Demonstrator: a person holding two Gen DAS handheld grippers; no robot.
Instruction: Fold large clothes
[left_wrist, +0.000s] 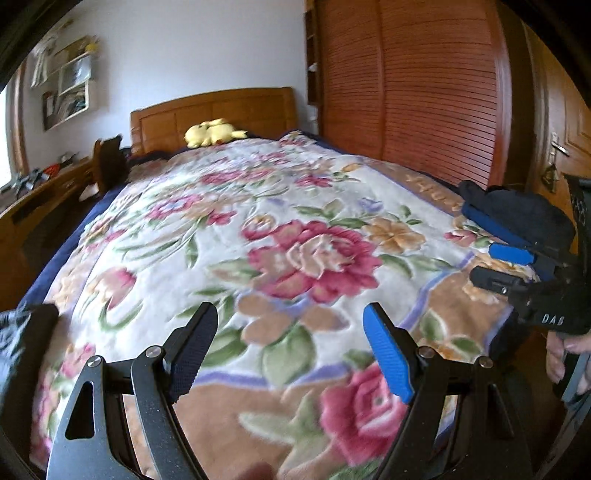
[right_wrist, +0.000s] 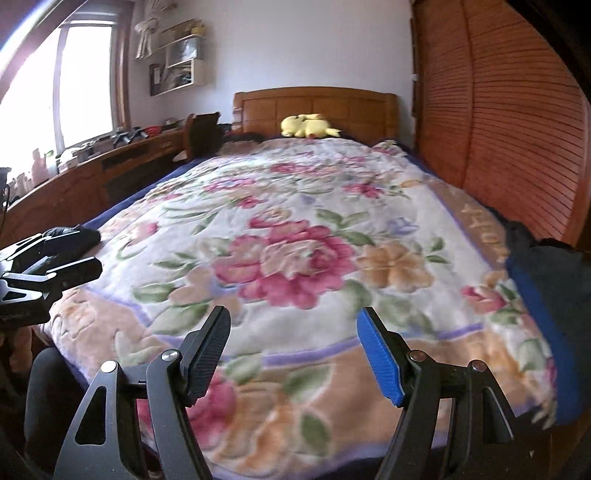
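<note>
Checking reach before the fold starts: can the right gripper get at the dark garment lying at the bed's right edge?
Probably yes. The right gripper is open with nothing between its fingers, and the dark garment lies on the floral blanket just to its right, with nothing between them.

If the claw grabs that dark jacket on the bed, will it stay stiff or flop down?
Probably flop: the dark jacket lies in a soft, crumpled heap on the flowery blanket. It looks bulky, so one claw would likely lift only part, with the rest dragging.

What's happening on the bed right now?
Left gripper open, empty. Right gripper open, empty. Dark garment bunched at bed's right edge, not yet held. Floral blanket flat; yellow plush toy far off by headboard.
</note>
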